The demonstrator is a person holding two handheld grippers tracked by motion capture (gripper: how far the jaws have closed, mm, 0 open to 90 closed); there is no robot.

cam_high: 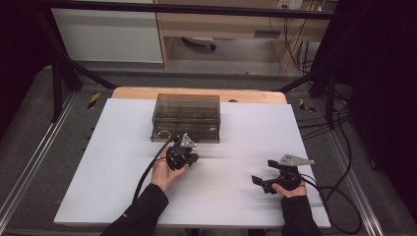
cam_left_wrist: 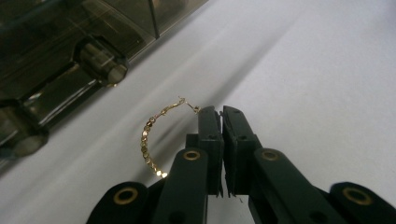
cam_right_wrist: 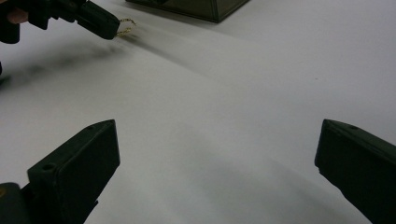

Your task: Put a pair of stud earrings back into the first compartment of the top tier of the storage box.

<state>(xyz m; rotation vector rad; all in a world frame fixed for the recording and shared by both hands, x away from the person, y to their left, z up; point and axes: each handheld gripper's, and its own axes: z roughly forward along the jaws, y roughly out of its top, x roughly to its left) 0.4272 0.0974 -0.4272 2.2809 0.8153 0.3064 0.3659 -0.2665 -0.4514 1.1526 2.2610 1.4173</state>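
In the left gripper view, the left gripper is keeping its two black jaws pressed together, and they are pinching the end of a thin gold hoop earring near its clasp. The hoop is hanging out to the left of the jaws, in the middle of the frame, above the white table surface, and its shadow is falling on the white just beside it. A smoky transparent organizer box is standing in the upper left of that frame, near the earring but not touching it. In the high view the left gripper is sitting just in front of the box, at the centre of the picture. The right gripper is holding its jaws wide apart with nothing between them; in the high view it is resting at the lower right, well apart from the box.
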